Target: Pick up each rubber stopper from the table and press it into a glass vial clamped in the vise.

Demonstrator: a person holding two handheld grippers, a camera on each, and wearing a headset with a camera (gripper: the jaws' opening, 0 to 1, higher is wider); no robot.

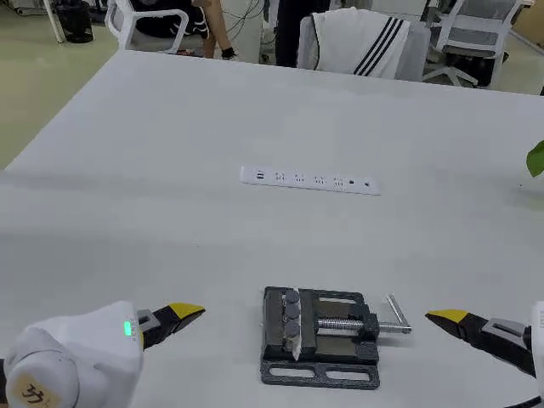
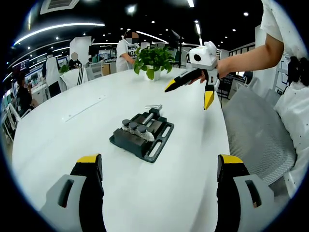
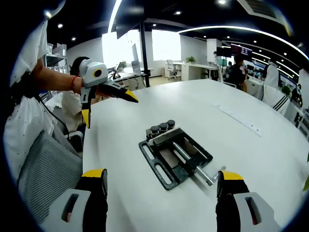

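Surface (image 1: 170,127): plain white, no pattern.
Vise (image 1: 319,340): dark grey body, silver screw and handle.
Stoppers (image 1: 291,308): dark grey.
Left tongs (image 1: 189,312): black jaws with yellow tips, white housing, one small green light.
Right tongs (image 1: 444,318): black jaws with yellow tips, grey behind them.
Power strip (image 1: 310,180): white with small dark socket marks.
Jacket (image 1: 361,42): white with black diagonal stripes.
Plant (image 2: 153,59): green leaves.
Chair mesh (image 2: 256,135): grey.

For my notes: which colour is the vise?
The vise is dark grey, nearly black; right gripper view shows it best.
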